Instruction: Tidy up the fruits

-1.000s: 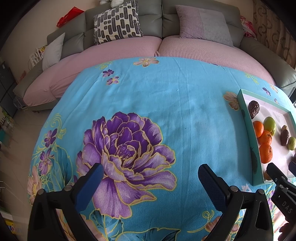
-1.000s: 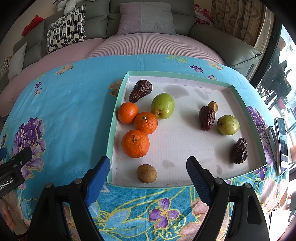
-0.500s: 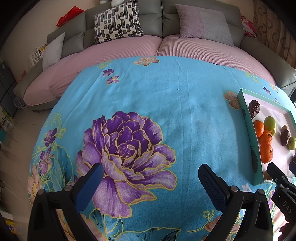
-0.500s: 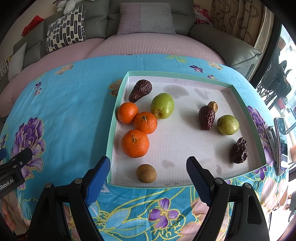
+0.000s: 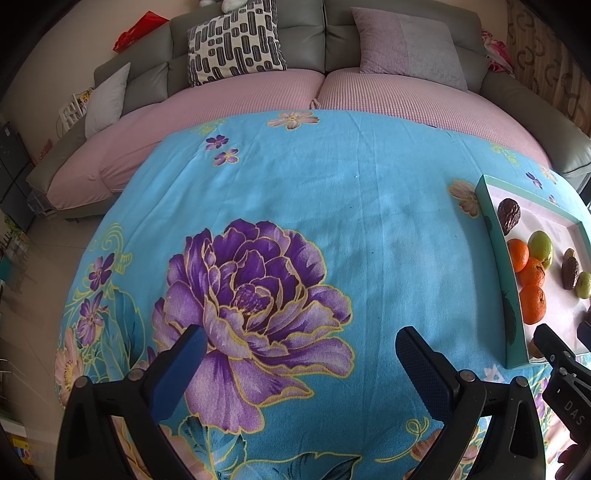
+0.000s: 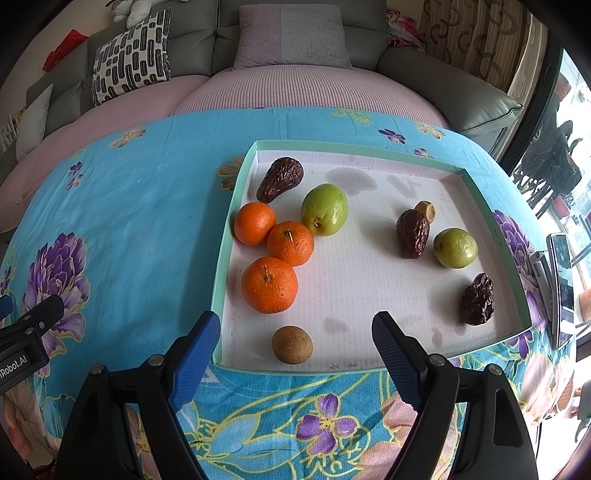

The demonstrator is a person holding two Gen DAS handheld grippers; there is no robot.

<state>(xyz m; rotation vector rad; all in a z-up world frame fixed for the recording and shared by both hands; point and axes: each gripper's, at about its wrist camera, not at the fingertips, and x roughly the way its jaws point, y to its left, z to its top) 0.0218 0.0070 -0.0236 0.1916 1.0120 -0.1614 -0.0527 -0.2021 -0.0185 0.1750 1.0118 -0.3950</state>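
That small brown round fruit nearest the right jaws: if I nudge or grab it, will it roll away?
Probably. The small brown fruit looks nearly spherical and sits alone on the flat tray floor, so a nudge could send it rolling. The tray wall just in front should stop it. Its matte, rough-looking skin likely grips fine, and it seems light.

A grey sofa [image 5: 369,22] with pink seat covers [image 5: 406,99] curves behind the surface, which wears a turquoise flowered cloth [image 5: 332,192]. On the sofa lean a black-and-white patterned cushion [image 5: 236,44], a lilac cushion [image 5: 406,48] to its right and a pale grey cushion [image 5: 107,99] far left. Daylight enters through a window [image 6: 554,155] right of the sofa, beside brown patterned curtains [image 6: 472,33].
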